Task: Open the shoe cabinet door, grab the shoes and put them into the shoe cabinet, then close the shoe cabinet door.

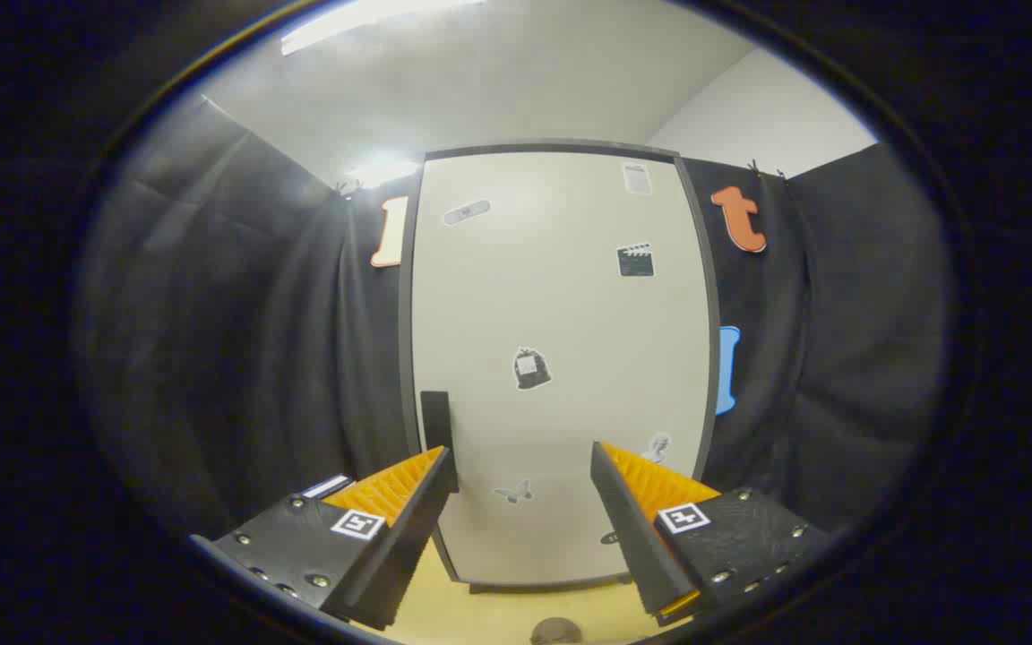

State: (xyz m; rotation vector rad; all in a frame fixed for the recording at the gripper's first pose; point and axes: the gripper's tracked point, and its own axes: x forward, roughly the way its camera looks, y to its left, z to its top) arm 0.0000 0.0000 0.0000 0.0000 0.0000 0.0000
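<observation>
Tongs point(523, 466) hang with both fingers spread wide apart and nothing between them, aimed at the shoe cabinet door point(561, 358), which stands closed just ahead. A dark upright handle point(435, 419) sits at the door's left edge, right by the tip of the left finger; contact cannot be made out. Small stickers dot the pale door panel, among them a clapperboard sticker point(635, 260) and a bag-shaped sticker point(530, 368). The cabinet stands on a light wooden floor point(516, 609) against black cloth walls point(238, 340).
</observation>
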